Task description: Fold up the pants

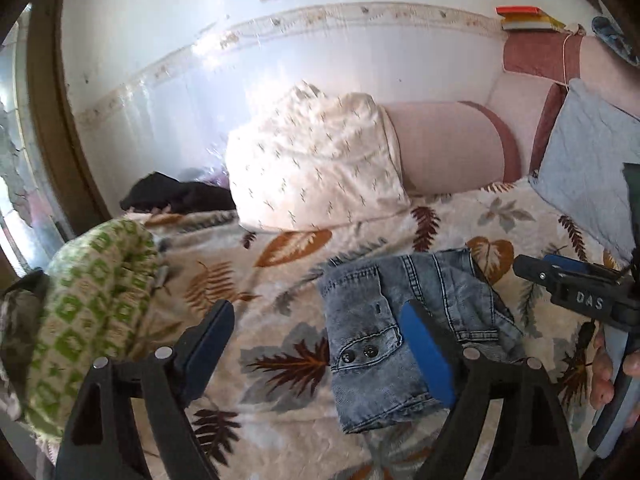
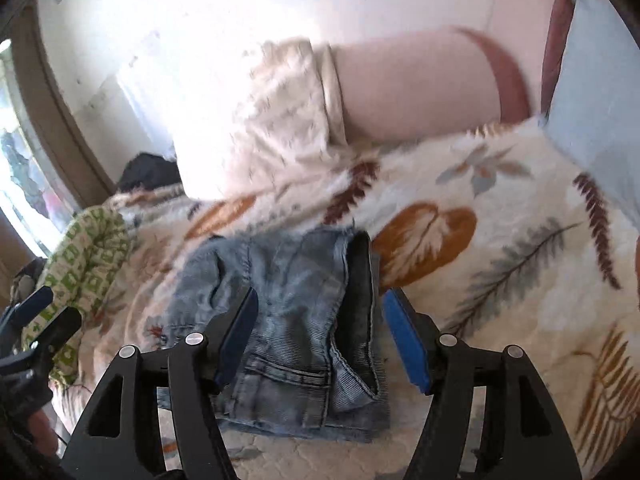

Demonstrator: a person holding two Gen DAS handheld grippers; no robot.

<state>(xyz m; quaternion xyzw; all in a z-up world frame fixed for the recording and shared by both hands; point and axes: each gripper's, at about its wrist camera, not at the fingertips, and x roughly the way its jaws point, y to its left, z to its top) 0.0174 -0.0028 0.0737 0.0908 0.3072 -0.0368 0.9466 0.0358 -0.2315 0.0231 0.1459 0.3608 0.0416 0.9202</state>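
Note:
The pants are blue jeans [image 1: 384,336], folded into a compact bundle on a leaf-print blanket [image 1: 280,280]. My left gripper [image 1: 320,344] is open and empty; its right finger hangs over the bundle's middle, its left finger over the blanket. In the right wrist view the jeans [image 2: 288,320] lie between my fingers, dark inner waistband showing on the right. My right gripper [image 2: 320,340] is open, straddling the bundle just above it, holding nothing. The right gripper also shows in the left wrist view [image 1: 576,288], right of the jeans.
A cream pillow [image 1: 320,164] and pink bolster [image 1: 452,148] lie behind the jeans. A green-patterned cloth [image 1: 92,304] is bunched at the left, a dark garment [image 1: 176,196] beyond it. A light blue cushion [image 1: 588,160] leans at the right. The wall runs along the back.

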